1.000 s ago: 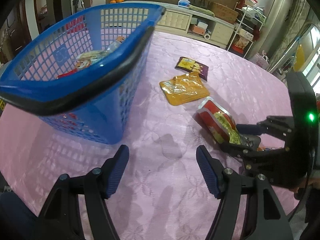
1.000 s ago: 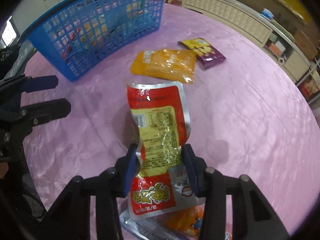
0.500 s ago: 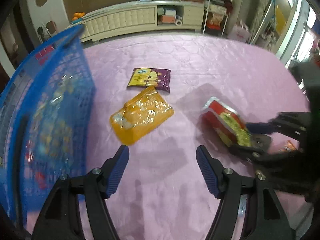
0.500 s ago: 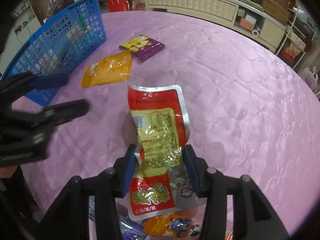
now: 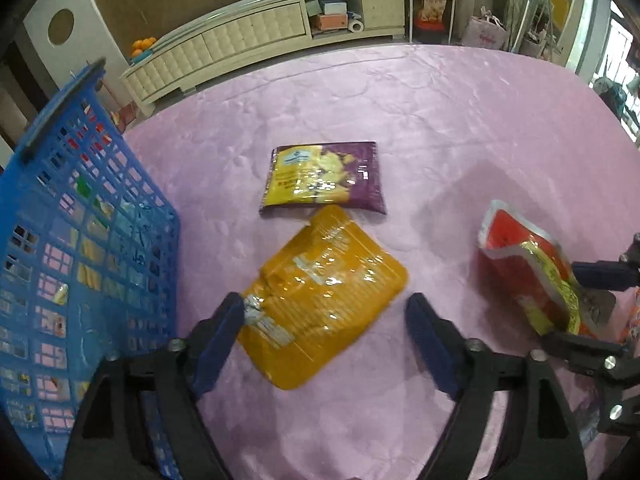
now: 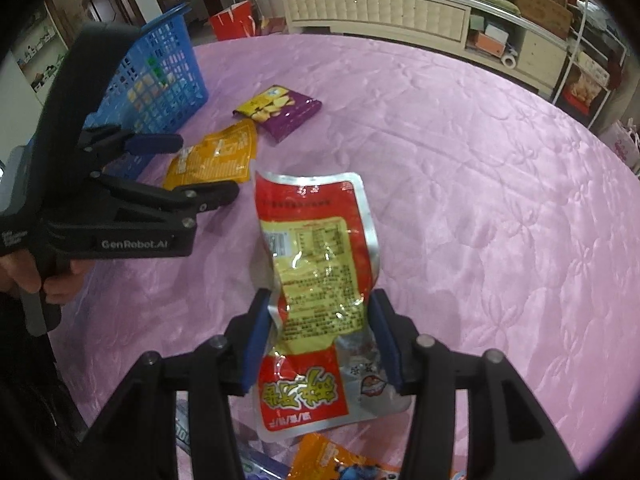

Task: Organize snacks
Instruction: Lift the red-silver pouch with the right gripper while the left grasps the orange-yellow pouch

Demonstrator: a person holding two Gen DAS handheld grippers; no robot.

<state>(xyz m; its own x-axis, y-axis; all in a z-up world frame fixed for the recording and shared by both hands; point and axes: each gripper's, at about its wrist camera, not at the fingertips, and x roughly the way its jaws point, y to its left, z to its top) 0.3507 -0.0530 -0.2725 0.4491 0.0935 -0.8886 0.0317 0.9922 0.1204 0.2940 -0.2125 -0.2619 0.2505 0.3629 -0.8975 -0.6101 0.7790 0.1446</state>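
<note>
"GenRobot.AI" on left tool (image 6: 208,172) body; packet print illegible.

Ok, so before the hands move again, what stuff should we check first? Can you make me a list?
1. Left gripper wide open, jaws just opened more, nothing squeezed: ok.
2. Orange packet lying flat between its fingers: ok.
3. Right gripper squeezing the red packet: ok, packet bends between the pads.
4. Blue basket close beside the orange packet: ok.
5. Purple packet touching the orange one's far edge: cannot tell.
6. Room left in the basket: cannot tell.
</note>
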